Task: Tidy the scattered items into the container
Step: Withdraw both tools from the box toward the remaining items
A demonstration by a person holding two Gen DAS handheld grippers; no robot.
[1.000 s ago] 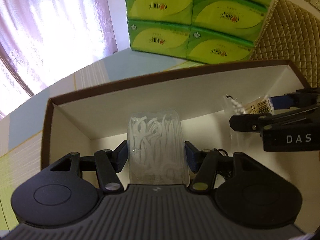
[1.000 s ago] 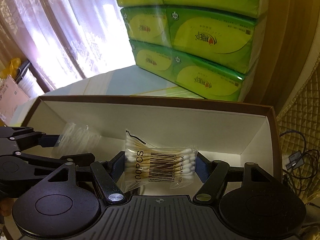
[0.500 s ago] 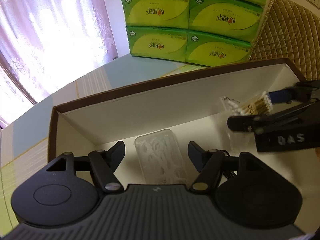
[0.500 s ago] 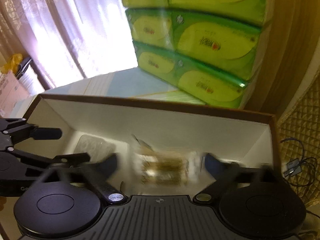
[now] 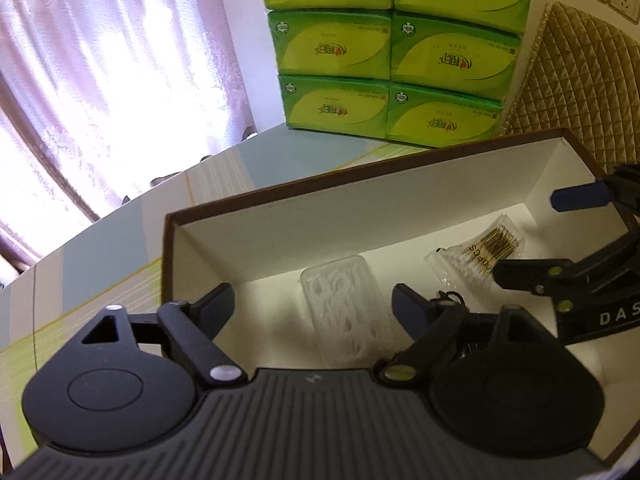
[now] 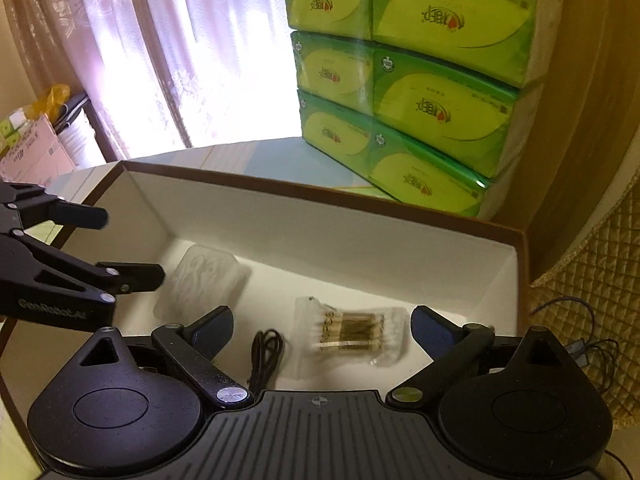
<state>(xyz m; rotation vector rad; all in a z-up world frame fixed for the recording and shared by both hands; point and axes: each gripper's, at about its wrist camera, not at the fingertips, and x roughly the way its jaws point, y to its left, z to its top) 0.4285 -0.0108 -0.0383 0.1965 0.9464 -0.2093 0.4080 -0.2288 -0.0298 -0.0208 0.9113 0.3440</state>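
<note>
Hanging over the brown-rimmed box (image 5: 280,196), both my grippers are empty now; a second ago each was pinching a packet. My left gripper (image 5: 312,306) has its jaws spread wide, and the clear case of floss picks (image 5: 346,316) it held lies flat on the white floor of the box between and below its fingertips, touching neither. That case is see-through, its white picks jumbled inside. To its right a small black cable (image 6: 266,354) lies coiled on the floor. Further right, the cotton-swab packet (image 6: 352,334), crinkled clear film over tan sticks with white tips, has dropped from my right gripper (image 6: 322,326), whose jaws are likewise spread, and rests flat near the box's middle. All three items sit apart from one another and clear of the walls. Bare white floor stretches toward the right-hand end wall. Beyond the far rim, stacked green tissue packs (image 6: 412,92) stand on the table (image 5: 120,248).
</note>
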